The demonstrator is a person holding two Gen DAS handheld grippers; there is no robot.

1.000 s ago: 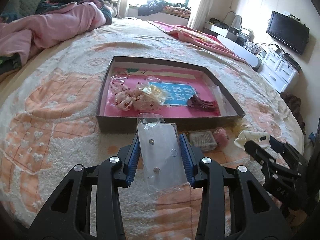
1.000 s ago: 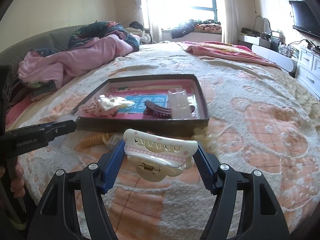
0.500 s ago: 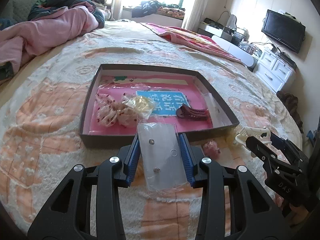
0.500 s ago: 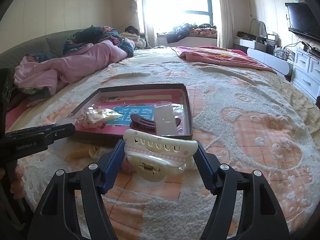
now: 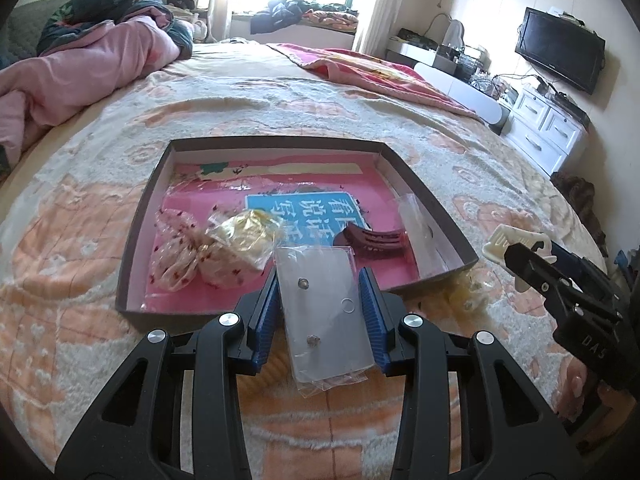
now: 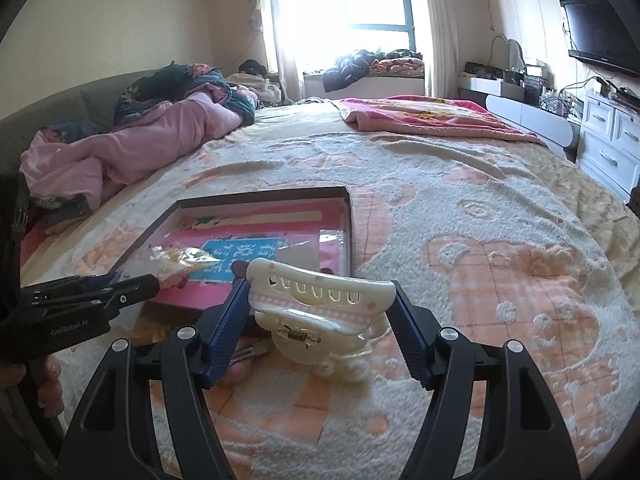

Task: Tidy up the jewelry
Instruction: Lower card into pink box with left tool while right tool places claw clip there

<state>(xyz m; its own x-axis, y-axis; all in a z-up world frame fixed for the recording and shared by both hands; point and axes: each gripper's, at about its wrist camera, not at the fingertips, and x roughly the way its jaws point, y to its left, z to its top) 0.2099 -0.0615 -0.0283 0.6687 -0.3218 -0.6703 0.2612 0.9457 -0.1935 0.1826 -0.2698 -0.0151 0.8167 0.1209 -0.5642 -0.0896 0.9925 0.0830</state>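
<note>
Blue-padded, the left gripper [image 5: 323,308] stays clamped on a clear plastic sleeve holding two stud earrings [image 5: 326,312], now over the near rim of the shallow dark cardboard box [image 5: 132,240] rather than short of it. The right gripper [image 6: 320,316] likewise keeps its one cream plastic claw hair clip [image 6: 320,300], nearer the box's right corner. Beyond, one maroon claw clip [image 5: 374,238] and three crinkled bags lie inside, with open bedspread [image 6: 500,208] all round.

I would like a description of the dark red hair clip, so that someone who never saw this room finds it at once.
On the bed lies a shallow dark cardboard box with a pink floor. The dark red plastic claw hair clip lies inside it near the right wall, just right of the blue printed label. It is the only dark, toothed, solid piece there; its neighbours are clear plastic bags.
</note>
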